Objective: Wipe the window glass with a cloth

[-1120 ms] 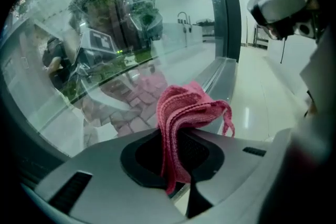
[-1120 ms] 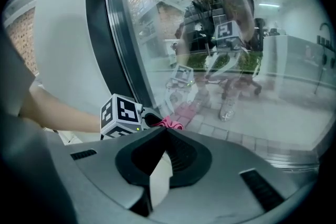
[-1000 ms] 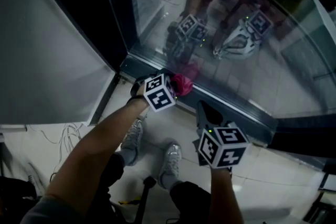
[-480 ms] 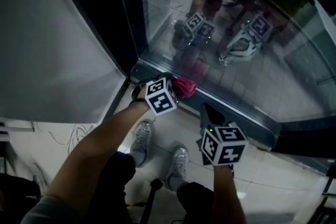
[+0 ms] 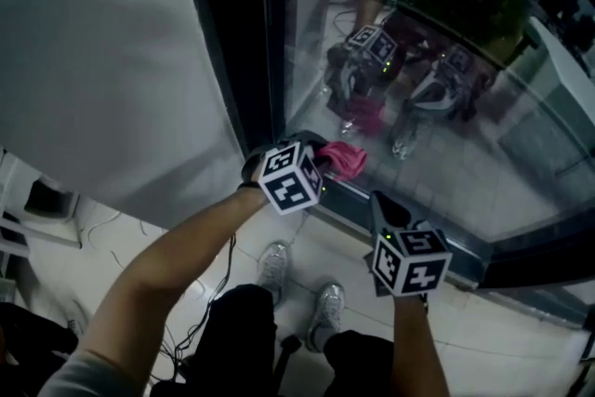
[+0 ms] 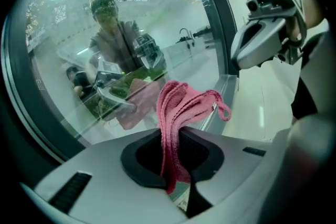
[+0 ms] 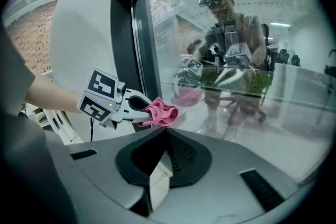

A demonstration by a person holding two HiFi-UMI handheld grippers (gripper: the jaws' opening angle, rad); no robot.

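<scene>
Looking steeply down along a big pane of window glass [image 5: 465, 153], set in a dark frame [image 5: 232, 60] with a grey wall [image 5: 102, 79] to its left. Carries reflections and, toward the top in both gripper views, a speckled, hazy film. No clearly wiped patch to pick out anywhere. Judging from that, hardly begun, or at most worked low down, with nearly the whole pane left to cover.

Down at the lower left corner of the glass, close to the bottom of the frame: the left gripper [image 5: 323, 163], clamped tight on a pink cloth [image 5: 346, 159]. Seen along its own jaws, pinches the folded cloth [image 6: 176, 110] through the middle and lets the loose folds fan out ahead toward the pane. Cannot confirm contact. In the right gripper view, leaves a narrow gap between the cloth [image 7: 163, 112] and its pink reflection, so probably held just short of the surface.

To the right and lower, the right gripper [image 5: 381, 203]: jaws closed together on nothing, pointed toward the foot of the window, apart from both glass and cloth. Likely idle for this job.

Left to do: press the cloth onto the pane and sweep upward and across.
</scene>
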